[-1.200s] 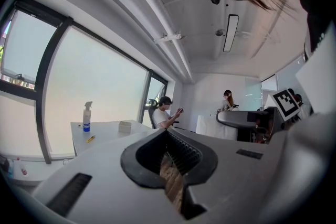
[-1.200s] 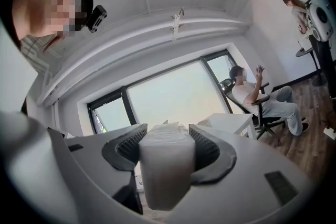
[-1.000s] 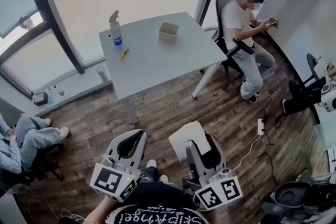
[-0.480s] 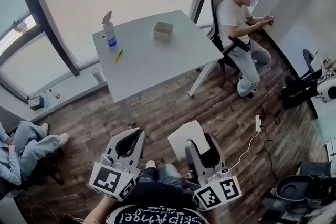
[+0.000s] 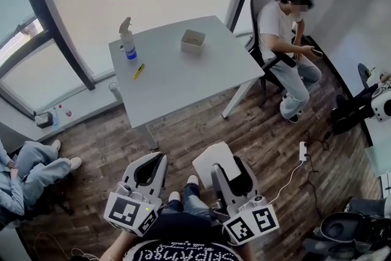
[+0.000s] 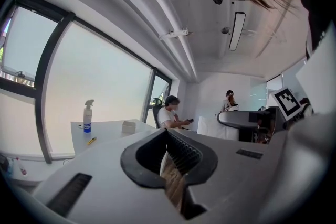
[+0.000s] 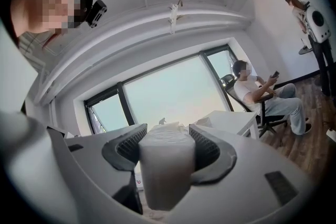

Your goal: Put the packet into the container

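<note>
The container (image 5: 193, 41), a small beige open box, stands on the far side of a grey table (image 5: 183, 79). It also shows in the left gripper view as a pale box (image 6: 128, 126). My right gripper (image 5: 225, 163) is shut on a white packet (image 5: 211, 157) and is held low over the wooden floor, well short of the table. In the right gripper view the packet (image 7: 167, 165) fills the space between the ribbed pads. My left gripper (image 5: 160, 157) hangs beside it, jaws together with nothing in them.
A spray bottle (image 5: 127, 40) and a yellow pen (image 5: 138, 71) lie on the table's left part. A person sits on a chair (image 5: 287, 27) at the table's right side. Another person's legs (image 5: 30, 162) show at left. A power strip (image 5: 302, 150) lies on the floor.
The view has shifted a little, so the table sits slightly elsewhere in frame. The seated person has lowered the phone hand. Both grippers stay low, the right still holding the packet.
</note>
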